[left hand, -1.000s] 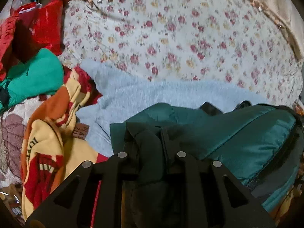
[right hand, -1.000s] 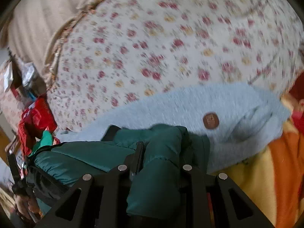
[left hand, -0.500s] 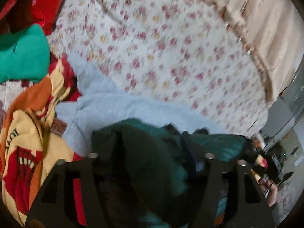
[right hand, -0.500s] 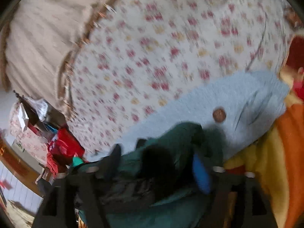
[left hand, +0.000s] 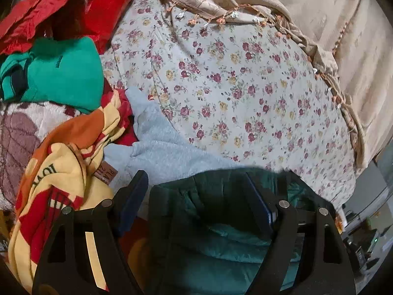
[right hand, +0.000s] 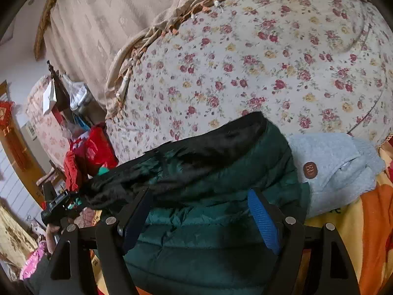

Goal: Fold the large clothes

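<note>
A dark green puffer jacket point(left hand: 221, 223) with a black fur-trimmed edge point(right hand: 208, 147) lies folded on the bed. In the left wrist view my left gripper point(left hand: 196, 191) is open, its jaws wide apart with the jacket lying between and below them. In the right wrist view my right gripper point(right hand: 199, 204) is open too, its blue pads point(right hand: 262, 218) spread either side of the jacket's bulk. The jacket rests partly on a light blue fleece garment point(right hand: 339, 167), which also shows in the left wrist view point(left hand: 159, 147).
A floral bedsheet point(left hand: 233, 86) covers the bed. An orange, yellow and red blanket point(left hand: 61, 162) lies at the left. A green garment point(left hand: 63, 71) and red clothes point(left hand: 61, 5) are piled beyond it. A beige fringed cover point(left hand: 319, 12) drapes the far side.
Both grippers were shut on the green jacket a second ago. Both have opened and let it go, and the jacket now lies on the bed.
</note>
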{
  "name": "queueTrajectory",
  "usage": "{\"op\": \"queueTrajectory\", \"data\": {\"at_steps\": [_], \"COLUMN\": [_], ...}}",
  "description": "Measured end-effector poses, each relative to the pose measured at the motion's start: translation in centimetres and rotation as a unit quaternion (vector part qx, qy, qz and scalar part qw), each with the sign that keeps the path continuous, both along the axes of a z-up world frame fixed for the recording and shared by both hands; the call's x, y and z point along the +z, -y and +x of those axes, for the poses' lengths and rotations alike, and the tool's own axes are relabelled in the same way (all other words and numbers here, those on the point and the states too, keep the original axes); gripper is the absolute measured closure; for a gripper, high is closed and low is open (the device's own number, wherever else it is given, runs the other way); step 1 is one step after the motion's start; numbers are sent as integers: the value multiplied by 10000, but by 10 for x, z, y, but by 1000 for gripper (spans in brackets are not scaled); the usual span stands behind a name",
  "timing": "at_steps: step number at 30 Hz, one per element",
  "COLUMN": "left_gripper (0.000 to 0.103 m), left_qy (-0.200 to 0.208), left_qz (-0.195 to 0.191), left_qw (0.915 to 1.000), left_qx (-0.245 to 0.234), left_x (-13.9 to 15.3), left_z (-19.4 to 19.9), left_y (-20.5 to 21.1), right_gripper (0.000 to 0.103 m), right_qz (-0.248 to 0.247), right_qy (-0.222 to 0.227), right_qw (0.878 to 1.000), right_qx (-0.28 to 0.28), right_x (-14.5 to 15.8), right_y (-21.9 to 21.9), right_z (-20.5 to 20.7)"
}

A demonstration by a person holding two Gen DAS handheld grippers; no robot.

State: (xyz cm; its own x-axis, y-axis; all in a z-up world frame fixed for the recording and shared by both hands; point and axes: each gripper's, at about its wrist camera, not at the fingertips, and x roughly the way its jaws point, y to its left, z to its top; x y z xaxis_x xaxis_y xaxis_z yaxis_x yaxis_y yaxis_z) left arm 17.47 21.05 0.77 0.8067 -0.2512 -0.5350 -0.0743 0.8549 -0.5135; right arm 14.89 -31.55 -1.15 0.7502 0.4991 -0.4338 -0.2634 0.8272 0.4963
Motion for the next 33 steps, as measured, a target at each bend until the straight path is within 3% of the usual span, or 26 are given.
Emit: {"op": "queueTrajectory", "data": {"at_steps": [6,8,11,13,16,19,20,22,26,30,32,33], "left_gripper": [24,24,24,24,24,24,23,21,17,15,15,15], "left_qy": [-205,-291,-453,-583,-838,-1263,-1360,-1446,-1580,-1716,-1693,-1634], "left_qz": [115,565,1404,2118,3260,3927,3948,3551,3502,3419,3289,3092], "left_qw": [9996,9978,9886,9749,9413,9098,9072,9221,9218,9222,9273,9355], "left_qx": [-158,-205,-289,-360,-236,-453,-511,-520,-524,-563,-568,-501], "left_x": [-6,-4,-2,-2,-16,-57,-68,-91,-107,-106,-91,-78], "left_z": [12,20,43,66,96,113,114,113,120,126,122,116], "left_y": [15,30,61,82,107,127,129,124,124,117,107,98], "right_gripper": [25,25,25,25,25,25,25,25,25,24,25,25], "right_qz": [28,-98,-561,-641,-761,-1260,-1385,-1445,-1310,-1535,-1784,-1974], "right_qy": [-169,-326,-860,-1215,-1637,-1913,-1973,-1536,-1408,-1477,-1575,-1663], "right_qw": [9998,9994,9941,9902,9836,9734,9703,9772,9813,9770,9712,9661], "right_qx": [-45,-115,-340,-232,-29,87,202,241,110,67,87,10], "right_x": [-10,-9,-6,-7,-18,-53,-72,-82,-92,-93,-82,-72], "right_y": [-6,-12,-25,-34,-47,-48,-44,-38,-25,-28,-35,-38], "right_z": [15,29,65,92,132,157,159,146,138,142,142,140]}}
